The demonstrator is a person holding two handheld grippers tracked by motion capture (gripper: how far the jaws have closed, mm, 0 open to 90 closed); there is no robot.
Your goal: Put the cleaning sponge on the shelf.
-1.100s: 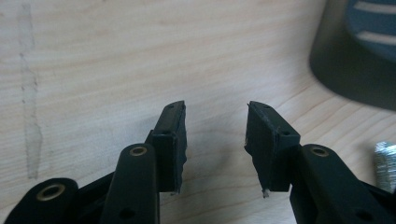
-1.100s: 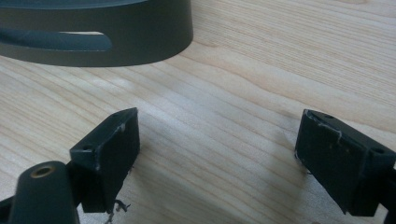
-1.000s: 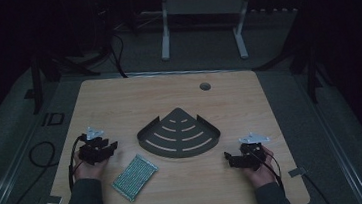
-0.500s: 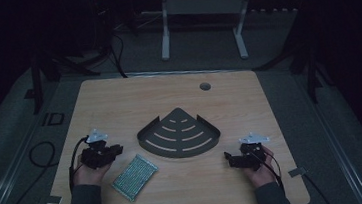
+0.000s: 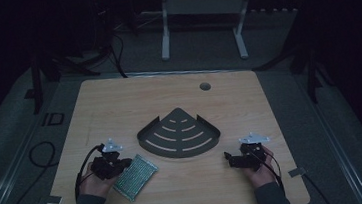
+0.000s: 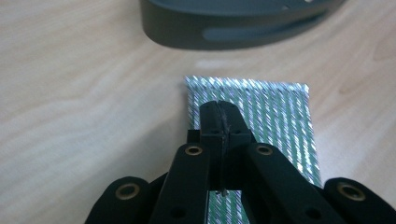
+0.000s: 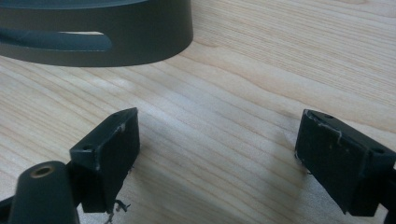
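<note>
My left gripper (image 6: pixel 219 109) just clamped shut above foil pad (image 6: pixel 275 112), nothing between jaws. My right gripper (image 7: pixel 215 154) released over table (image 7: pixel 261 70), near tray (image 7: pixel 116 42).

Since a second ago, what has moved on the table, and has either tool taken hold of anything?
The left tool has slid toward the shiny green packet, and its jaws have just been closing; they now stand shut together at the packet's near edge. Whether they pinch the packet's edge cannot be told. The packet lies about where it was. The right tool stayed put, jaws open over bare wood, and the dark corner tray has not shifted.
</note>
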